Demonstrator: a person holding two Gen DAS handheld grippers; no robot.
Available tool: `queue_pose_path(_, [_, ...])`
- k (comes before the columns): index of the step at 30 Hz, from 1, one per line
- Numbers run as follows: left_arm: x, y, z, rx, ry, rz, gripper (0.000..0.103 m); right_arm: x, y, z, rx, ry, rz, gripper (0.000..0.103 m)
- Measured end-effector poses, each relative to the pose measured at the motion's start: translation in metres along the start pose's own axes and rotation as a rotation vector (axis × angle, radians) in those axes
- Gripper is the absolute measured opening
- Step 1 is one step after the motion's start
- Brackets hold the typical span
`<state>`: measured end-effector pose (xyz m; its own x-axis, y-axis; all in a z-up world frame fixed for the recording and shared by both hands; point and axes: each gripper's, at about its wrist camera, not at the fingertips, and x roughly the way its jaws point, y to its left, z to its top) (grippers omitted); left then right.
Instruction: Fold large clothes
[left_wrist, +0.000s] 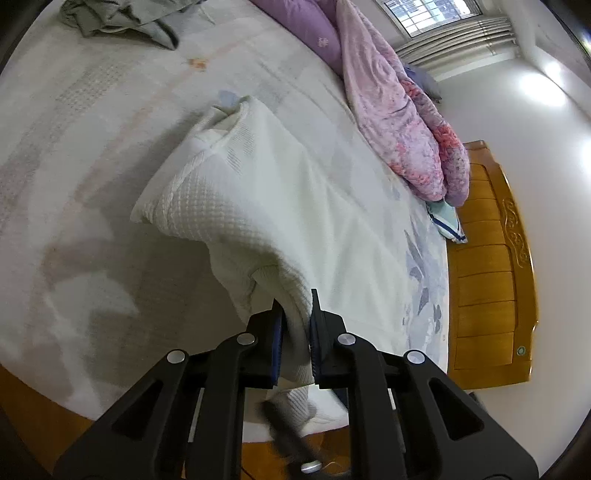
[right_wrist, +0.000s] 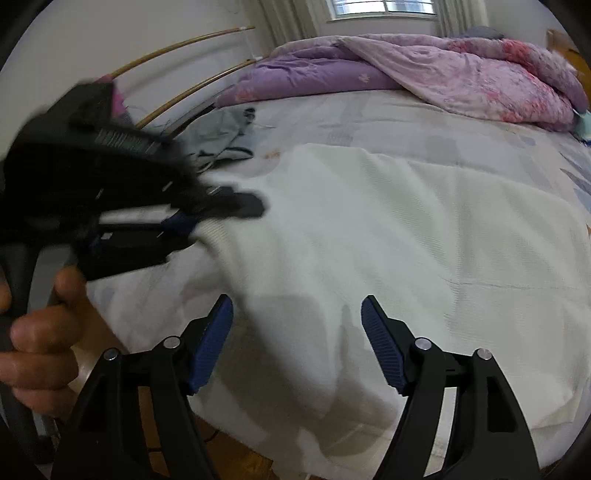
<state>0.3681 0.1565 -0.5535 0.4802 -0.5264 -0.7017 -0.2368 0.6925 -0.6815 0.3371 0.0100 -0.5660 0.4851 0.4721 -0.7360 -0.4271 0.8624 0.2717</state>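
L gripper (left_wrist: 296, 314) points steeply down at the bed (left_wrist: 92, 147), jaws nearly shut, pinching a ribbed edge of the white knit (left_wrist: 266, 192); cloth rises from the bed into the pads and a bit hangs out below them. In the R wrist view the same gripper shows at left, blurred, a hand (right_wrist: 44, 339) wrapped round its handle, knit edge caught at its tip.

R gripper (right_wrist: 297, 332) also tilts down, jaws wide apart w/ nothing between the blue pads (right_wrist: 384, 354); it hangs over the knit's near part, not touching as far as I can tell.

Knit lies spread across the near half of the bed, its far end bunched into a raised fold (L wrist view). Near bed edge sits just below both grippers, wood floor (right_wrist: 229, 461) under it. Bare sheet is open left of the knit and beyond it.

Around: grey garment (left_wrist: 122, 18) crumpled at the far corner, well apart from the knit; pink-purple quilt (right_wrist: 461, 81) heaped along the far side under the window (right_wrist: 380, 7); wood headboard (left_wrist: 487, 258) at right; small striped pillow (left_wrist: 448, 221) beside the quilt's end.
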Motion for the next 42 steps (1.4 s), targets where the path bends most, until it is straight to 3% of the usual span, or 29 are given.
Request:
queue_pose_path(5, [-0.002,-0.008,-0.002,0.05,0.006,0.022,0.012,0.028,-0.006,0.02,0.034,-0.018,-0.038,0.071])
queue_pose_path(9, [-0.001,-0.007,-0.001,0.057,-0.003,0.047,0.012,0.049,-0.004,0.039,0.015,-0.008,-0.012,0.068])
queue_pose_path(11, [-0.001,-0.003,0.001,0.03,-0.009,0.068,0.011,0.055,-0.004,0.043,0.011,0.018,0.004,0.044])
queue_pose_path(12, [-0.001,0.0,0.002,-0.001,-0.005,0.061,0.012,0.056,-0.004,0.044,0.012,0.035,0.001,0.037])
queue_pose_path(13, [-0.002,0.002,0.002,-0.008,-0.004,0.061,0.014,0.057,-0.005,0.045,0.022,0.049,0.009,0.023])
queue_pose_path(14, [-0.003,0.002,0.002,-0.008,-0.007,0.065,0.017,0.057,-0.007,0.046,0.036,0.062,0.01,0.016])
queue_pose_path(15, [-0.007,0.0,0.001,-0.002,-0.024,0.059,0.019,0.057,-0.009,0.046,0.056,0.069,0.019,0.015])
queue_pose_path(16, [-0.012,-0.001,0.001,0.0,-0.043,0.061,0.026,0.055,-0.016,0.047,0.103,0.071,0.044,0.013])
queue_pose_path(17, [-0.017,-0.002,0.0,0.0,-0.069,0.067,0.046,0.051,-0.021,0.045,0.147,0.067,0.062,0.012])
queue_pose_path(19, [-0.028,-0.005,-0.003,0.009,-0.133,0.095,0.068,0.037,-0.042,0.048,0.275,0.031,0.098,0.012])
queue_pose_path(21, [-0.031,-0.009,-0.003,0.013,-0.164,0.12,0.068,0.02,-0.062,0.048,0.399,-0.016,0.135,0.012])
queue_pose_path(26, [-0.002,-0.027,-0.001,-0.004,-0.123,0.149,0.068,-0.03,-0.126,0.036,0.681,-0.141,0.175,0.011])
queue_pose_path(32, [0.064,-0.081,-0.016,0.091,-0.005,0.119,0.07,-0.112,-0.209,-0.01,0.919,-0.299,0.075,0.011])
queue_pose_path(38, [0.125,-0.112,-0.046,0.169,0.115,0.126,0.07,-0.142,-0.264,-0.079,1.097,-0.32,-0.051,0.01])
queue_pose_path(42, [0.159,-0.111,-0.062,0.184,0.2,0.16,0.071,-0.134,-0.284,-0.107,1.158,-0.27,-0.058,0.01])
